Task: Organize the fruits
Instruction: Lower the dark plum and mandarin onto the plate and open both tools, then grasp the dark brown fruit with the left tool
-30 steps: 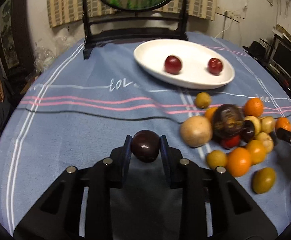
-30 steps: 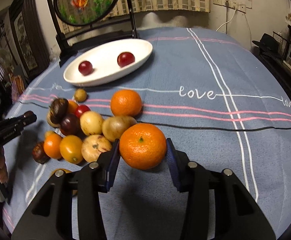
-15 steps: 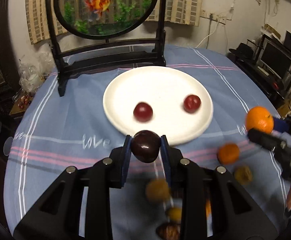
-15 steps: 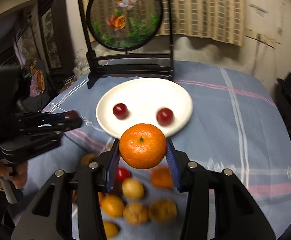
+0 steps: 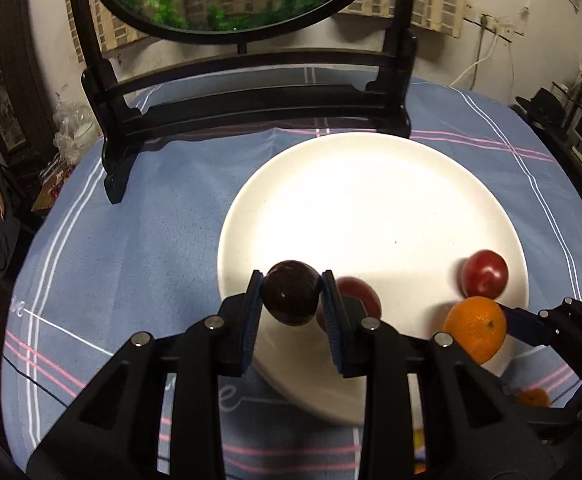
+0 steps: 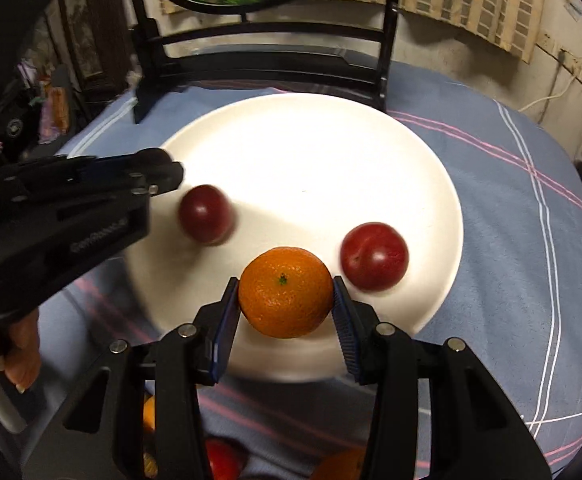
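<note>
My left gripper (image 5: 291, 300) is shut on a dark purple plum (image 5: 290, 298) and holds it over the near left edge of the white plate (image 5: 371, 200). My right gripper (image 6: 285, 294) is shut on an orange (image 6: 285, 292) over the plate's (image 6: 311, 160) near edge. Two red plums lie on the plate (image 6: 374, 256) (image 6: 205, 214). In the left wrist view the orange (image 5: 475, 327) and right gripper show at the right, beside a red plum (image 5: 485, 274). The left gripper (image 6: 163, 172) shows at the left of the right wrist view.
A fish tank on a black stand (image 5: 251, 92) rises just behind the plate. The blue striped tablecloth (image 5: 131, 240) covers the table. Loose fruits (image 6: 223, 460) lie below the grippers near the bottom edge. A black hat (image 5: 547, 104) and clutter sit at the far right.
Both grippers have moved forward from the fruit pile to over the plate, each still holding its fruit. The plate now fills the views.
</note>
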A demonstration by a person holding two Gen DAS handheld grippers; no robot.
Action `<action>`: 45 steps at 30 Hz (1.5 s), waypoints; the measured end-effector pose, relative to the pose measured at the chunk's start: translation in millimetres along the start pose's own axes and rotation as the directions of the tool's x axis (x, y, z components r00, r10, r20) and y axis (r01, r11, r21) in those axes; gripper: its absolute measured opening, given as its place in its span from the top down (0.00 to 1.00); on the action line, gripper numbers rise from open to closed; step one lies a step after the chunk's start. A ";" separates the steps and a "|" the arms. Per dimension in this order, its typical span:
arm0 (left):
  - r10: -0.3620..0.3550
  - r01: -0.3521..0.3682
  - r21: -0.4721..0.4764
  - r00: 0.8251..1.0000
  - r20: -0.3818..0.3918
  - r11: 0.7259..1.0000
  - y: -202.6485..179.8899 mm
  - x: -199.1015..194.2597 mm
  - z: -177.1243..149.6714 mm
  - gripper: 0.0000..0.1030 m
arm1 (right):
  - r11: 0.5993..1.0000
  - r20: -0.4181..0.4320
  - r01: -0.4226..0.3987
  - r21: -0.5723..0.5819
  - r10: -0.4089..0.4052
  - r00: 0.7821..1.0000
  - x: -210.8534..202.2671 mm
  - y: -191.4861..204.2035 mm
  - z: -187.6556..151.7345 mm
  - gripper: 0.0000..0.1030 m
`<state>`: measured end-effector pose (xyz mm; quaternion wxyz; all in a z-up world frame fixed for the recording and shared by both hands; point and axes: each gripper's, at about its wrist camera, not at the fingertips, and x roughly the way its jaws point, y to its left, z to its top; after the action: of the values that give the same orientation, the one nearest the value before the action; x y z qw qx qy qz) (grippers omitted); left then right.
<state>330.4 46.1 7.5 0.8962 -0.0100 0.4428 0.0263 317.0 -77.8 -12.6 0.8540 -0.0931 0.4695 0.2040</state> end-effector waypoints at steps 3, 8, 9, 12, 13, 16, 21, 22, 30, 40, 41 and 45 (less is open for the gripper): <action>0.027 -0.026 -0.026 0.999 0.034 0.999 3.3 -4.2 -0.7 0.22 | 1.000 0.011 -0.010 0.030 0.010 1.000 -3.1 -6.6 -1.5 0.42; 0.003 -0.001 -0.060 0.999 0.041 0.998 9.2 -21.1 -7.1 0.20 | 0.999 0.109 -0.017 0.042 0.012 0.994 -37.6 -12.9 -8.0 0.35; -0.015 0.018 -0.072 0.999 0.042 0.997 11.8 -27.6 -10.9 0.18 | 0.998 0.120 -0.029 0.051 0.022 0.993 -43.9 -14.9 -10.4 0.35; -0.039 0.047 -0.100 0.996 0.084 0.994 18.7 -49.2 -24.9 0.16 | 0.996 0.163 -0.049 0.080 0.035 0.986 -70.5 -21.7 -25.1 0.35; -0.040 0.052 -0.112 0.993 0.110 0.992 21.3 -56.9 -30.1 0.16 | 0.995 0.175 -0.057 0.086 0.042 0.984 -79.1 -23.0 -31.2 0.35; -0.041 0.072 -0.162 0.982 0.185 0.984 30.5 -83.3 -55.9 0.14 | 0.991 0.197 -0.074 0.108 0.051 0.979 -101.7 -27.3 -55.4 0.35; -0.071 0.077 -0.040 0.987 0.147 0.996 22.1 -105.0 -94.1 0.11 | 0.998 0.204 0.028 0.063 -0.040 0.978 -126.5 -17.8 -102.4 0.35; -0.062 0.065 -0.011 0.986 0.152 0.998 19.2 -109.3 -102.6 0.11 | 0.997 0.188 0.040 0.066 -0.051 0.981 -126.6 -15.9 -109.5 0.35; -0.124 0.112 0.106 0.985 0.119 0.988 8.6 -133.3 -170.0 0.04 | 0.997 0.192 0.027 0.077 -0.041 0.981 -136.4 -8.5 -161.0 0.35; -0.220 0.214 0.138 0.975 0.026 0.967 -2.4 -119.8 -198.9 0.04 | 0.961 0.218 -0.098 0.259 0.041 0.975 -120.2 -48.2 -181.8 0.35; -0.222 0.218 0.146 0.975 0.016 0.965 -4.4 -116.6 -200.6 0.04 | 0.961 0.222 -0.100 0.258 0.042 0.974 -120.8 -48.6 -182.4 0.35; -0.235 0.236 0.168 0.972 -0.024 0.957 -11.2 -105.3 -208.2 0.05 | 0.953 0.224 -0.123 0.275 0.061 0.973 -120.9 -52.0 -183.0 0.35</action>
<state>102.0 22.3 -35.4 0.8896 0.0136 0.4410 -0.1182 142.3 -220.2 -11.9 0.8933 0.0765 0.4038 0.1822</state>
